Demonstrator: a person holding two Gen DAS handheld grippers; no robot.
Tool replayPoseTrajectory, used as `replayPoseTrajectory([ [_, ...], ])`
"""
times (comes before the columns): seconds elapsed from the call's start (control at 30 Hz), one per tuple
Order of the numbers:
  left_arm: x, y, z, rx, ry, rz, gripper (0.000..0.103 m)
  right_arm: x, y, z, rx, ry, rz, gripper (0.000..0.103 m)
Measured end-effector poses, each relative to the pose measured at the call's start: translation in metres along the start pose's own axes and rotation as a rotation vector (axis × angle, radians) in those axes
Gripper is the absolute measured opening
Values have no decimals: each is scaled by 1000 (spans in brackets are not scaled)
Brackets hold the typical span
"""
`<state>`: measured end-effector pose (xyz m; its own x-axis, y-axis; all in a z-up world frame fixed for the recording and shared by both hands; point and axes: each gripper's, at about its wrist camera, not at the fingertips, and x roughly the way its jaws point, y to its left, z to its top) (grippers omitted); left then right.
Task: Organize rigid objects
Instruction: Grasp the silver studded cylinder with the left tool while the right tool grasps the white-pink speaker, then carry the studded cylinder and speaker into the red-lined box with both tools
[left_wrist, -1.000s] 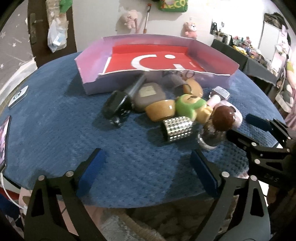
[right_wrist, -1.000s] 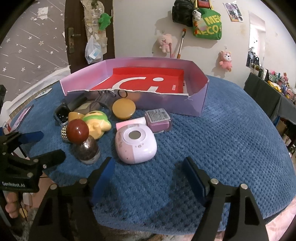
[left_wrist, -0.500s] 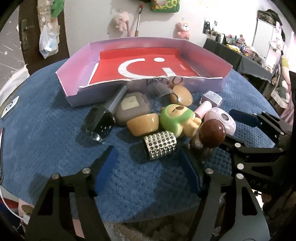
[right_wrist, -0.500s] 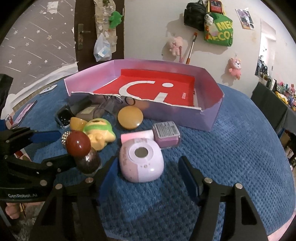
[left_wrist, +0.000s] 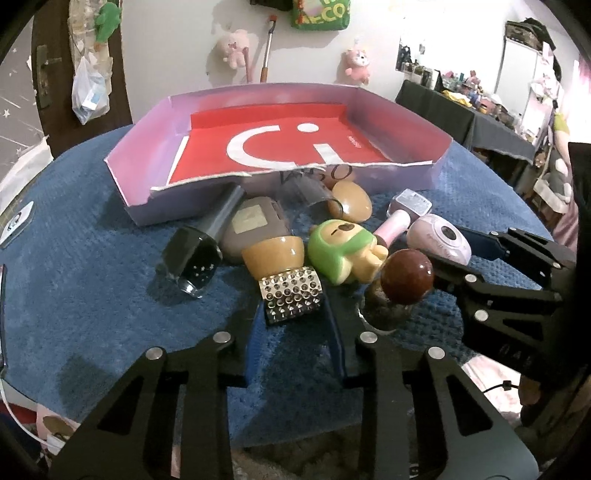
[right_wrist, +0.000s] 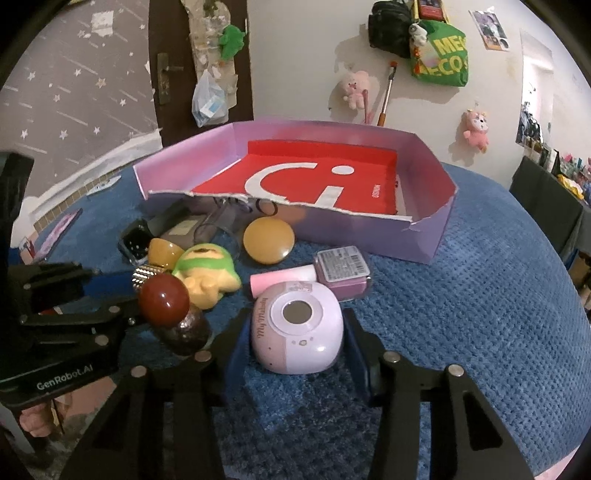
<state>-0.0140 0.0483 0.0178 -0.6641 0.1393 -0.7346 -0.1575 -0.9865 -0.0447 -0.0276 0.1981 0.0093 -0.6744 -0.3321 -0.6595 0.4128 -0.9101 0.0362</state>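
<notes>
A: Progress?
B: None yet. The box (right_wrist: 424, 236) is empty; everything lies heaped on the blue tabletop (right_wrist: 480, 314) before it.
A: Tools?
B: The left tool (left_wrist: 295, 317) is closing on the grater (left_wrist: 291, 295), the right tool (right_wrist: 295, 343) on the lilac gadget (right_wrist: 297, 326).
A: Room?
B: Low torn front wall, open space above.

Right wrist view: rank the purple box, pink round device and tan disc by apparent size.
1. purple box, though farthest away.
2. pink round device; nearness to the camera inflates it.
3. tan disc.

"GenRobot.AI" marks the left gripper (right_wrist: 127, 295); the lilac device (right_wrist: 297, 334) seemingly reads "My Melody".
</notes>
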Motion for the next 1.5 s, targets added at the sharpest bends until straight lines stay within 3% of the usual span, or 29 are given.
replayPoseTrajectory([
  [0.83, -23, 18, 27, -1, -108, -20, 28, -12, -2, 34, 29, -39, 84, 50],
  [1.5, -16, 35, 79, 47, -182, -31, 28, 3, -10, 73, 21, -47, 106, 50],
])
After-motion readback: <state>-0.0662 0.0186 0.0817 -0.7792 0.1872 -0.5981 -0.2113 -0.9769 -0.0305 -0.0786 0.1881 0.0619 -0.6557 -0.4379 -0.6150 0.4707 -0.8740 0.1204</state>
